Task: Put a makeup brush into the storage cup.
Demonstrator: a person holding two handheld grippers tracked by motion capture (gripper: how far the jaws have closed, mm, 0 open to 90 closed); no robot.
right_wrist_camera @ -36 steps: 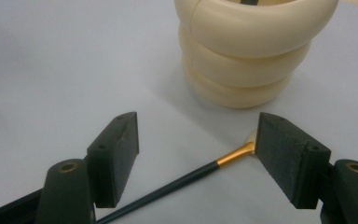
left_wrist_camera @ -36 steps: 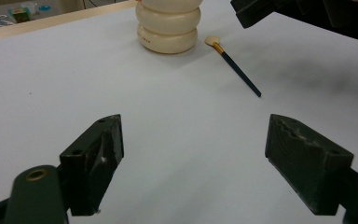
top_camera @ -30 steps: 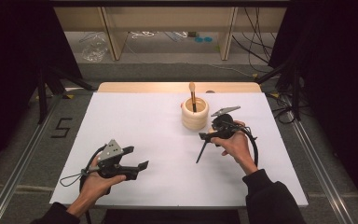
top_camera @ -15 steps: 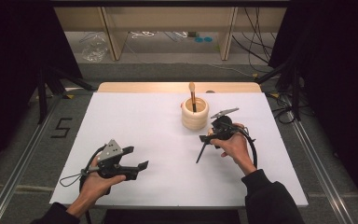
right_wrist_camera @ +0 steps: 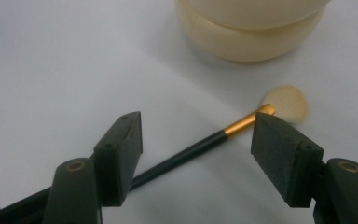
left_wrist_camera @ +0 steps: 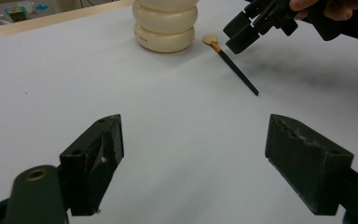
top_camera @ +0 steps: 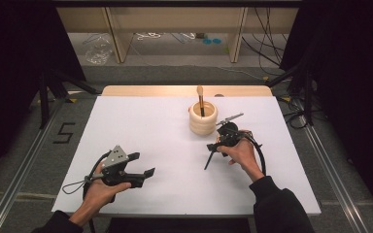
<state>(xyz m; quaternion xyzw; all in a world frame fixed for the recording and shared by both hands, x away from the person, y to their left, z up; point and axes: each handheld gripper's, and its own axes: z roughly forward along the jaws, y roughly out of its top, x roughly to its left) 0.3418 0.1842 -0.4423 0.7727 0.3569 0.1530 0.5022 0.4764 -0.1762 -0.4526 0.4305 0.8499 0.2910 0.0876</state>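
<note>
Pickup is the step in hand: the right gripper (right_wrist_camera: 198, 140), jaws apart and just now narrowing, straddles the makeup brush (right_wrist_camera: 200, 142) lying on the white table (top_camera: 141, 126) at five o'clock of the cream holder (top_camera: 203, 119). Next it likely must squeeze onto the handle. The left gripper (left_wrist_camera: 193, 154) waits open, empty.

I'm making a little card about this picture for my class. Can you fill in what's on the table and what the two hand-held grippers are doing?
Surface: white table
Holder: cream ribbed pot, upright, one brush standing in it
Loose item: makeup brush with dark handle, gold band and tan tip, lying flat beside the pot
Right hand-held gripper: jaws apart, one on each side of the lying brush, just been closing, not pressing on it yet
Left hand-held gripper: open, holding nothing, apart from the pot
</note>
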